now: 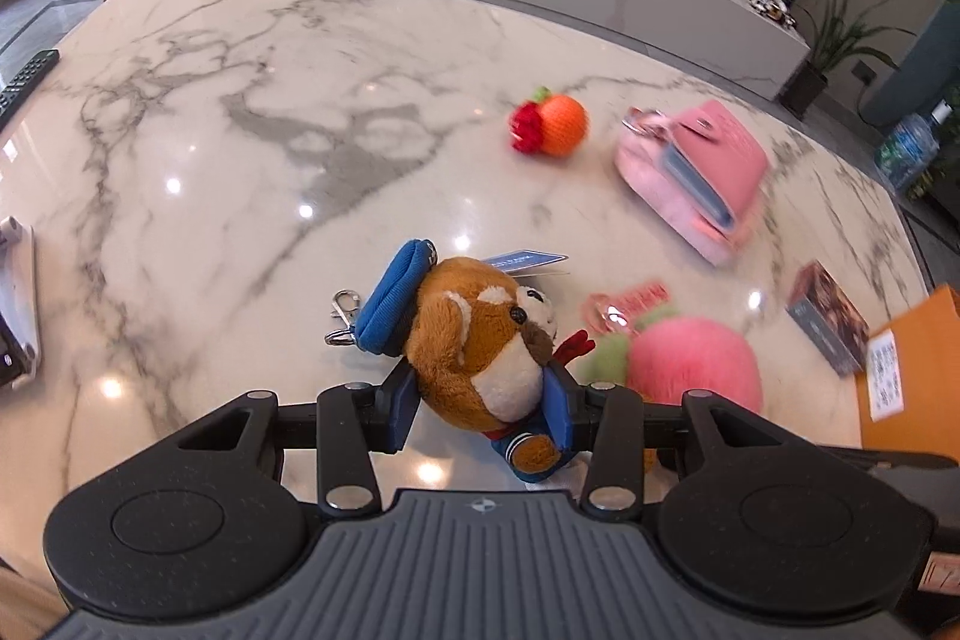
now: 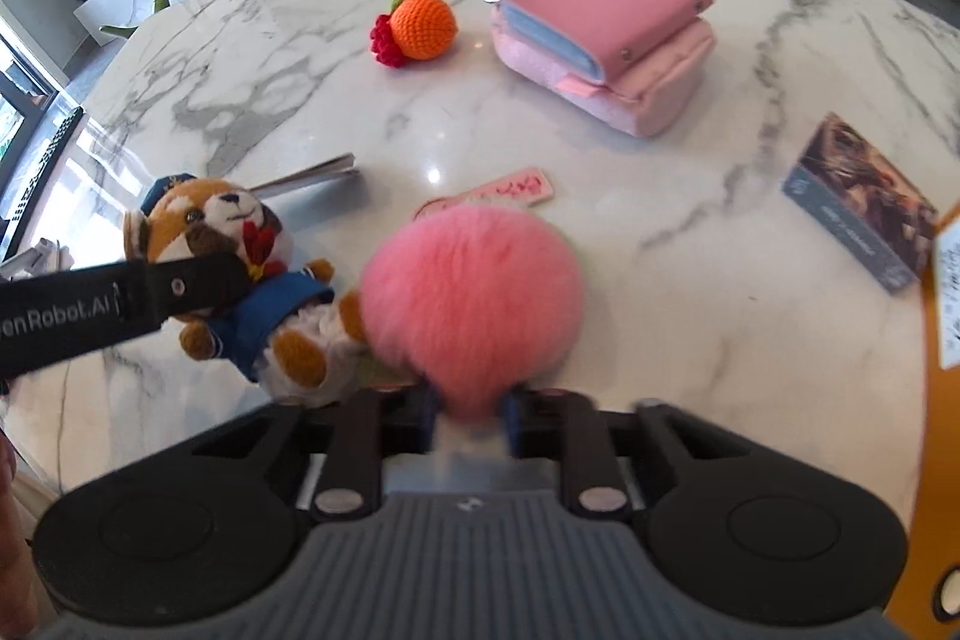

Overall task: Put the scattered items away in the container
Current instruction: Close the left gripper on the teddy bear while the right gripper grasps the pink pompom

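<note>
My left gripper [image 1: 480, 400] is shut on a brown plush animal [image 1: 480, 340] in a blue cap and blue outfit, its blue pads pressing both sides of the body. The same toy [image 2: 228, 250] shows in the right wrist view, with the left gripper's finger [image 2: 120, 304] across it. My right gripper [image 2: 468, 418] is shut on a fluffy pink pom-pom peach [image 2: 474, 286], also seen in the left wrist view [image 1: 690, 364]. An orange cardboard container [image 1: 912, 376] stands at the right edge; it also shows in the right wrist view [image 2: 942, 430].
On the marble table [image 2: 300, 112] lie a crocheted orange with a red berry [image 2: 420, 22], a pink card wallet on a pink pouch [image 2: 606, 28], a small dark picture box [image 2: 864, 202] and a pink tag [image 2: 510, 190]. A remote [image 1: 24, 82] lies far left.
</note>
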